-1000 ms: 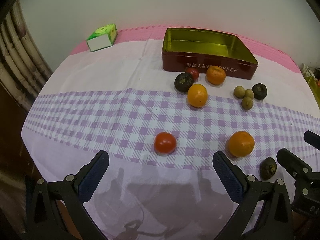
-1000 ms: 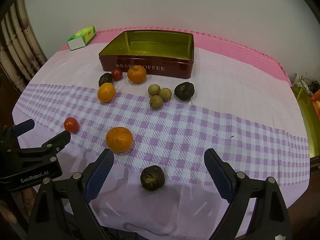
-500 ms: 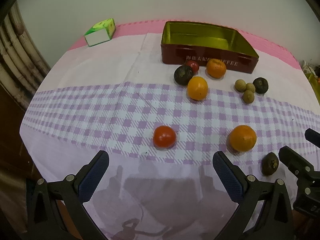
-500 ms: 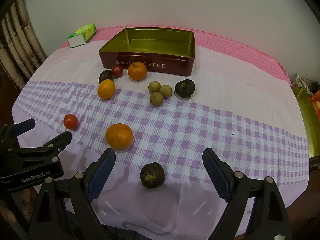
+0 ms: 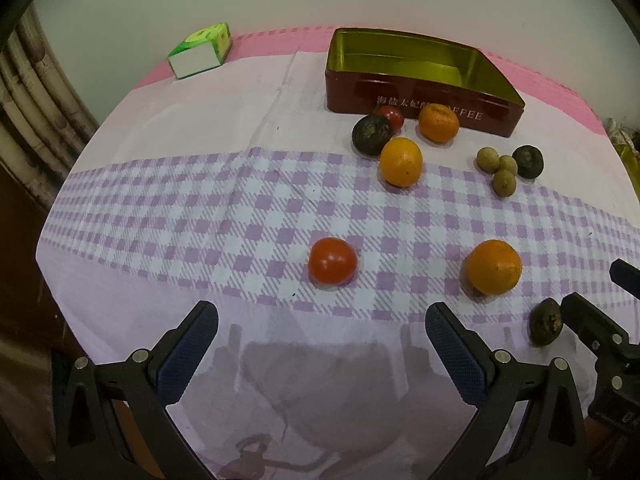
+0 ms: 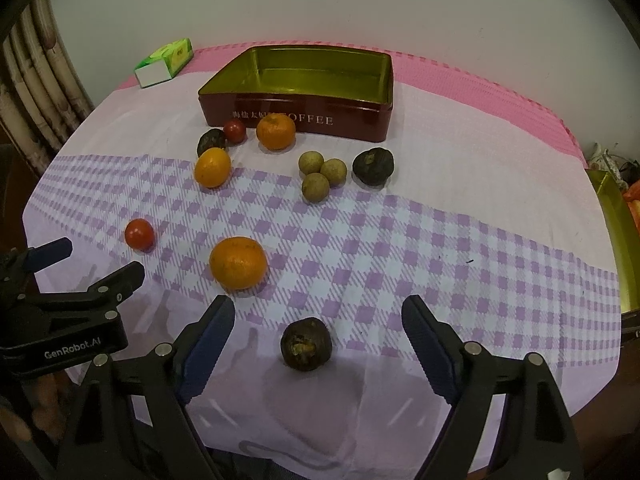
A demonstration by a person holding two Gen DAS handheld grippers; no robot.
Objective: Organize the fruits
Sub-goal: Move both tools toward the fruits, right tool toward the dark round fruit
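Closing slowly, my right hand-held gripper (image 6: 318,334) stands wide around a dark, shrivelled fruit (image 6: 306,344) near the counter's (image 6: 460,184) front edge, its pads clear of it; what kind of fruit it is I cannot tell. My left hand-held gripper (image 5: 322,338) hangs wide open and empty just short of a red tomato (image 5: 332,261). A tangerine (image 6: 238,263) lies between the two. Farther back, more tangerines, three longans (image 6: 322,172) and two dark fruits sit before the empty red tin (image 6: 304,92).
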